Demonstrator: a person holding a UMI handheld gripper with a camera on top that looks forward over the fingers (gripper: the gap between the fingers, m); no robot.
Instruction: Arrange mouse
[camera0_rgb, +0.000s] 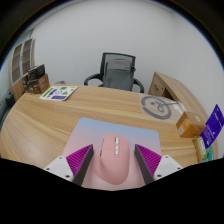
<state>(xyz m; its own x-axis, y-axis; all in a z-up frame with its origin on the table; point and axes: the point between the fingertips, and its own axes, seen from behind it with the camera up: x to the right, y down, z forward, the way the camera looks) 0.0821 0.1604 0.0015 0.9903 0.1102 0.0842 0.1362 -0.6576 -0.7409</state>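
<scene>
One pale pink mouse (111, 160) between tool (112, 160) fingers

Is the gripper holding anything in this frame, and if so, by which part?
The gripper has a pink mouse between its fingers, one at each long side. Whether both pads actually press on it cannot be told.

An office room. A long wooden desk (60, 120) fills the middle, with a black mesh swivel chair (117, 72) pushed up to its far edge. Plain white walls (90, 30) stand behind the chair. A green and white booklet (58, 93) lies near the desk's far left corner, dark equipment (34, 80) sits just beyond it, and a coiled cable (153, 107) rests toward the desk's right edge.
</scene>
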